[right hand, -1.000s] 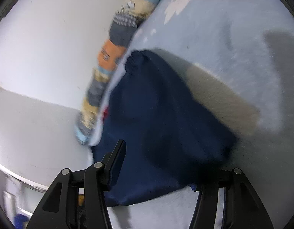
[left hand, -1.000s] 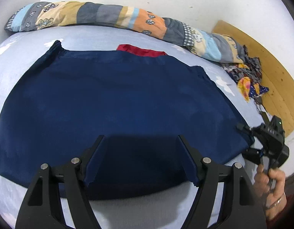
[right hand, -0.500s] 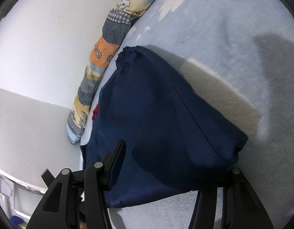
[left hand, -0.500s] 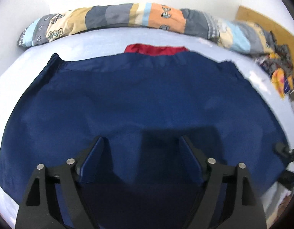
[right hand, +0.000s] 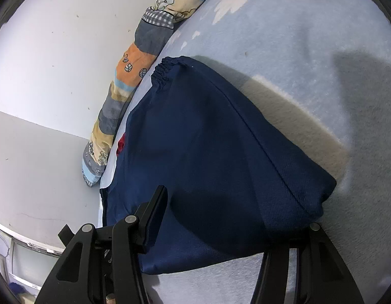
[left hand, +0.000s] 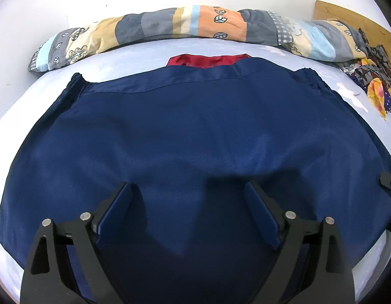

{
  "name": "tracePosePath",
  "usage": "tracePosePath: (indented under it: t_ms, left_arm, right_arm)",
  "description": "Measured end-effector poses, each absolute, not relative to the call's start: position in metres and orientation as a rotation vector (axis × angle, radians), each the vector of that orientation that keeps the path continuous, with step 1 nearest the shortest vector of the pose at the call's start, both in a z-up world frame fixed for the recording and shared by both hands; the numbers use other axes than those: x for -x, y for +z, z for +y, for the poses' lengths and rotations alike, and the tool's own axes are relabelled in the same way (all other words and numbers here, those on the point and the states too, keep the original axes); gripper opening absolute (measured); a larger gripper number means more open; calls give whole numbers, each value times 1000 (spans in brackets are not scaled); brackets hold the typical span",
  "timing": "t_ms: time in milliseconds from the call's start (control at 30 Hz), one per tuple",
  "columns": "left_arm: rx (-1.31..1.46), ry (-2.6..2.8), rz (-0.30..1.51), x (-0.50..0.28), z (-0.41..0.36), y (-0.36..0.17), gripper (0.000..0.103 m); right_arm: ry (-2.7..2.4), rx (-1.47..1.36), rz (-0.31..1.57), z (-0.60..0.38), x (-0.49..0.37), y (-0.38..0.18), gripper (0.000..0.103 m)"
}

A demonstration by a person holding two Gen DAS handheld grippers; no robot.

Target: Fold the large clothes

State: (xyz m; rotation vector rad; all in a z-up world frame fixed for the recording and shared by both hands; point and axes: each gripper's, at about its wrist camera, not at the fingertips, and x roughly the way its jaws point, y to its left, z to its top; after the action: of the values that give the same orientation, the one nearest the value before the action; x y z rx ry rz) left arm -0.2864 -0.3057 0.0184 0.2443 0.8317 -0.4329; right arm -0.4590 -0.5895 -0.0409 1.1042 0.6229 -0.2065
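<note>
A large navy garment (left hand: 195,131) lies spread flat on the pale blue bed sheet (left hand: 144,53), its elastic cuffs at the far corners. My left gripper (left hand: 186,187) hovers over its near middle. The jaws are opening wide, with only flat cloth below them and nothing pinched. My right gripper (right hand: 236,210) straddles the navy garment (right hand: 220,139) at its near right corner. Its left finger (right hand: 154,215) is bare beside the cloth, and the other fingertip is hidden under the corner. In the left wrist view the right gripper (left hand: 389,181) just shows at the right edge.
A red cloth (left hand: 208,60) peeks out beyond the garment's far edge. A long patchwork quilt roll (left hand: 195,22) runs along the white wall. A pile of patterned clothes (left hand: 375,76) sits at the far right by a wooden board (left hand: 347,12).
The left gripper has come forward over the garment and tipped downward, and its jaws stand wider. The right gripper and the hand holding it slid to the left view's right edge. The right view barely shifted.
</note>
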Motion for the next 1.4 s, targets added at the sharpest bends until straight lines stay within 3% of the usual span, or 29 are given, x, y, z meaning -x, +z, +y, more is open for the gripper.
tracePosePath:
  t_ms: [233, 1033, 1200, 1400]
  left_arm:
    - [-232, -414, 832, 284, -304, 16, 100]
    - [-216, -433, 835, 284, -302, 20, 100]
    - [-102, -402, 856, 259, -290, 37, 100]
    - [-194, -347, 942, 223, -311, 27, 102]
  right_arm:
    - [-207, -1103, 624, -589, 459, -42, 56]
    - [-204, -1105, 620, -588, 460, -42, 56]
    - [-204, -1104, 620, -588, 460, -41, 56]
    - [-204, -1103, 621, -587, 460, -42, 56]
